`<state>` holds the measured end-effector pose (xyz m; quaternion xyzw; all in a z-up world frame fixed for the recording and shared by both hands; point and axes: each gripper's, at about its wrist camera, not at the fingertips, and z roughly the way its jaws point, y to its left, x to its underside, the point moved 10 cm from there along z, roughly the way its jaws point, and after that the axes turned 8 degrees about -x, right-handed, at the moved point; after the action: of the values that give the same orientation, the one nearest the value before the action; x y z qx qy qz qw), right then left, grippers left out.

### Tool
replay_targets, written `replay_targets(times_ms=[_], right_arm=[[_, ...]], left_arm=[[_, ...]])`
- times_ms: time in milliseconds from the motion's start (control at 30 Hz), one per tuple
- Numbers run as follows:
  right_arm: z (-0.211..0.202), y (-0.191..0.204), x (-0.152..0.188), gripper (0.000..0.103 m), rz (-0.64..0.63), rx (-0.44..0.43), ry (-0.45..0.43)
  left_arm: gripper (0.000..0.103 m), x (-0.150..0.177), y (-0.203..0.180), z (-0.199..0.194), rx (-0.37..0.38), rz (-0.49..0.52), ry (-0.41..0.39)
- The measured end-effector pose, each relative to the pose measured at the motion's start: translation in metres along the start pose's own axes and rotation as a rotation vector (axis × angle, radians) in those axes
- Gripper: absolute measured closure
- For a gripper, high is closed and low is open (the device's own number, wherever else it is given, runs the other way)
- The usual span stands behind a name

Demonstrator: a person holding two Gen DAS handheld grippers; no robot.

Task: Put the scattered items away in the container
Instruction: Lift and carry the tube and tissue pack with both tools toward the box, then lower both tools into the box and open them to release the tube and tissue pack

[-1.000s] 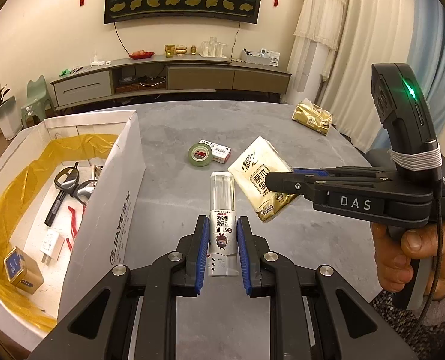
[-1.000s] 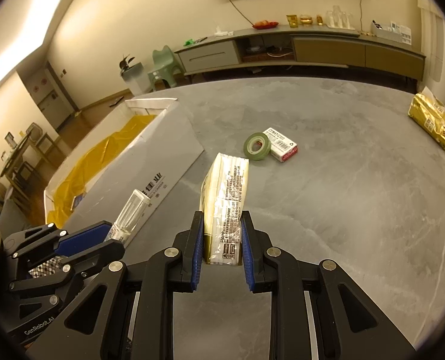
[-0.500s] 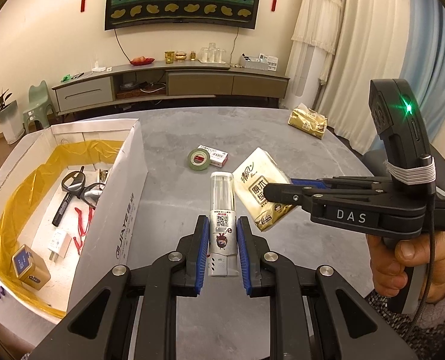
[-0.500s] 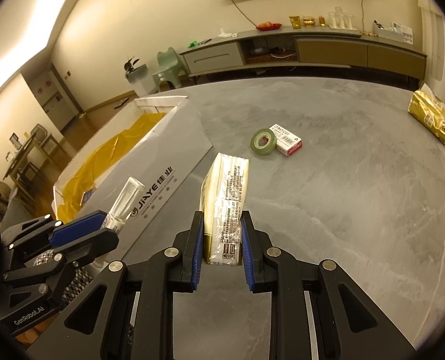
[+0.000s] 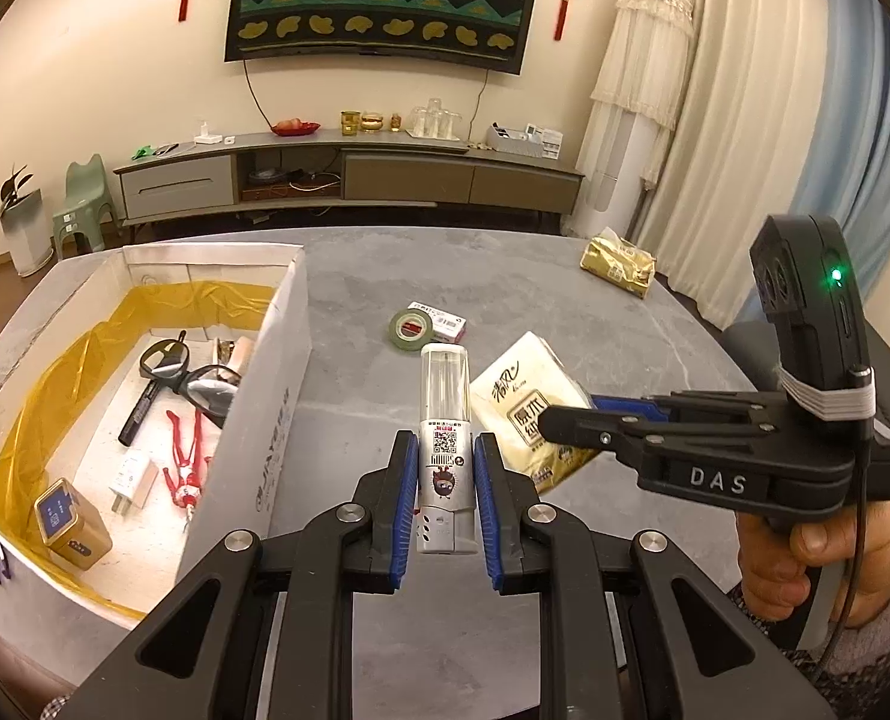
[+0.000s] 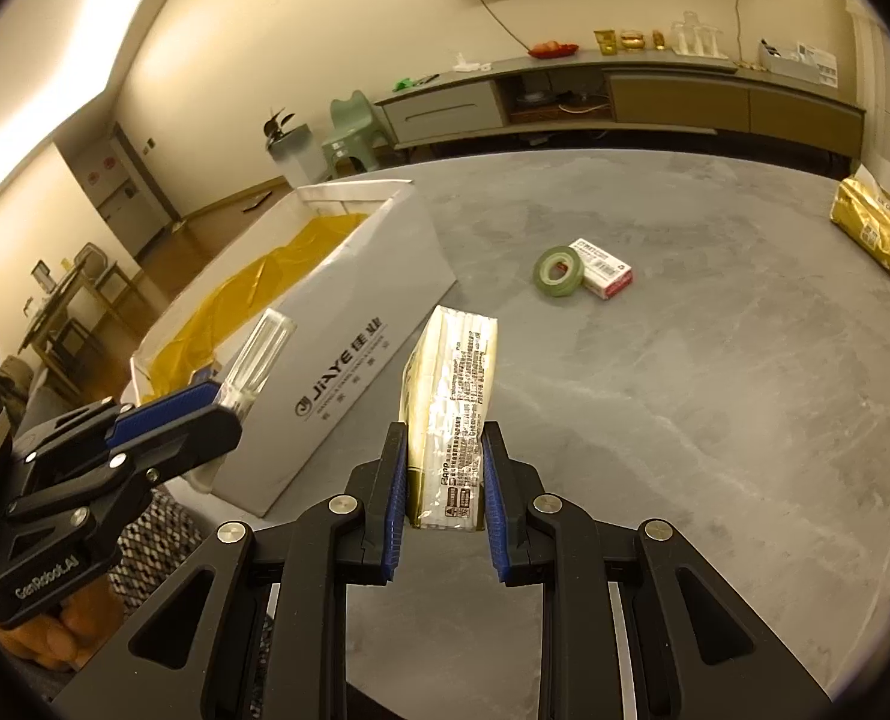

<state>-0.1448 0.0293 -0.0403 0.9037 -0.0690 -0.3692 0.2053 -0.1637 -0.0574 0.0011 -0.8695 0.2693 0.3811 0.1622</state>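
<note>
a: left gripper (image 5: 445, 498) clamped on the clear-capped bottle (image 5: 443, 420), long axis straight ahead along the fingers. right gripper (image 6: 443, 498) clamped on the tissue pack (image 6: 451, 396), likewise pointing ahead.

b: white box (image 5: 264, 396) noted left of both; left gripper judged nearer. near wall to be cleared. tape roll (image 5: 411, 330) left further ahead.

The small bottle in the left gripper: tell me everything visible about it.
The bottle is slim, with a clear, seemingly plastic cap and a white body bearing a QR-code label with red and dark print; its base has small slots. The left gripper is shut on its lower half, blue pads against both sides, cap pointing forward. It is lifted above the grey table, beside the cardboard box. Contents cannot be told.
</note>
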Motion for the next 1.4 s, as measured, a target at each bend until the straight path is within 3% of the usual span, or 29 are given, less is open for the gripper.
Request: replay_targets(times_ms=[767,1400], right_arm=[[0.004,0.062,-0.006,0.079,-0.088,-0.050,0.012],[0.018,0.107,-0.023,0.079,-0.171,-0.065,0.032]], left_arm=[[0.083,-0.007,0.045,-0.020,-0.009,-0.082,-0.045],[0.083,-0.009,0.117,-0.039,-0.053,-0.194,-0.081]])
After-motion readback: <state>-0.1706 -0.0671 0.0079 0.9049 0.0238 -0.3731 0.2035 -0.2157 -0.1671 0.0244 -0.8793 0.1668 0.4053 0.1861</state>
